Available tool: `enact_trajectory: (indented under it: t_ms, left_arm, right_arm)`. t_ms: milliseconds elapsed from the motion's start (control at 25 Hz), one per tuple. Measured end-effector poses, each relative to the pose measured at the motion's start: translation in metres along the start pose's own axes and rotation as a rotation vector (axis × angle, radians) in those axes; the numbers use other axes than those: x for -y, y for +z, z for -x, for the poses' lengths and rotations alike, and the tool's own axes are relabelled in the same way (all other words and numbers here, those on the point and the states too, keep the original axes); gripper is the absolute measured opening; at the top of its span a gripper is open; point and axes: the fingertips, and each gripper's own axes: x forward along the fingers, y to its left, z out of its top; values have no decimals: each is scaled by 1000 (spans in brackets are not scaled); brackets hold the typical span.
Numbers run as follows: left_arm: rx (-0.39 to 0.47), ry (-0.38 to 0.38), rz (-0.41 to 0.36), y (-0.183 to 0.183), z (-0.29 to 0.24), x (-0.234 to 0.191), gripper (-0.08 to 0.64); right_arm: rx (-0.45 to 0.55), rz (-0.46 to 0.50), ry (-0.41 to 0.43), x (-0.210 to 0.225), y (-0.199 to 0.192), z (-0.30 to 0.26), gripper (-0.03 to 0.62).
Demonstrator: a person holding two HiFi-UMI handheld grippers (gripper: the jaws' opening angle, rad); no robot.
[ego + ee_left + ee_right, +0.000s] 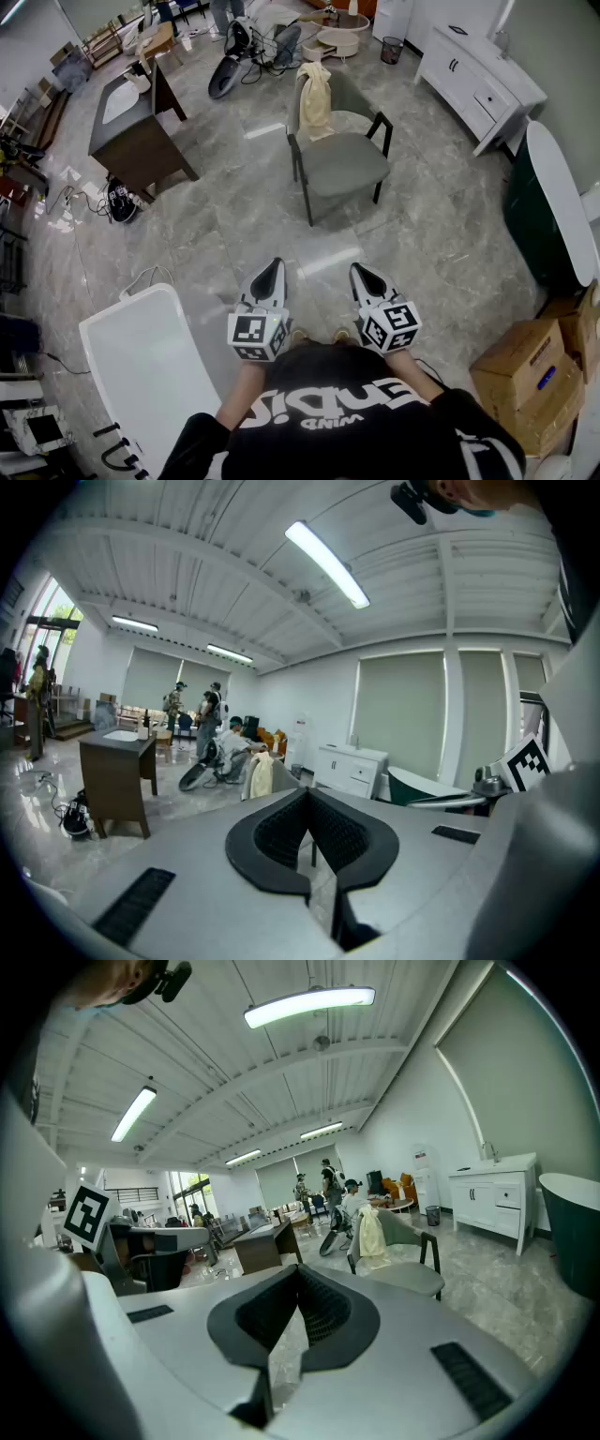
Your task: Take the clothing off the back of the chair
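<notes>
Left gripper (271, 269) and right gripper (363, 274) held side by side at waist, tipped slightly down. Jaws of both closed, nothing between the black ribbed pads (281, 834). Clothing (316, 94): pale yellow, soft, draped over the back of the grey padded chair (349, 161), well ahead of both.

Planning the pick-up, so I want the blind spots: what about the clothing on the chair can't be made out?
- Garment type: clothing too small in every view.
- How far it hangs down behind the chair: hidden by the chair itself, head view.
- Chair's seat, left gripper view: hidden behind the left gripper.
</notes>
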Motion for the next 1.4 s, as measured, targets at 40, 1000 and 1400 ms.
enact_trajectory:
  t_ms: [40, 1000, 1400]
  left_arm:
    - [1, -5, 1, 1, 0, -1, 15]
    - [-3, -110, -43, 5, -34, -59, 15]
    - [-4, -95, -57, 24, -115, -94, 15]
  right_arm:
    - [-1, 1, 0, -2, 0, -1, 14]
    - [17, -5, -81, -20, -2, -58, 14]
    - [26, -19, -62, 23, 22, -135, 14]
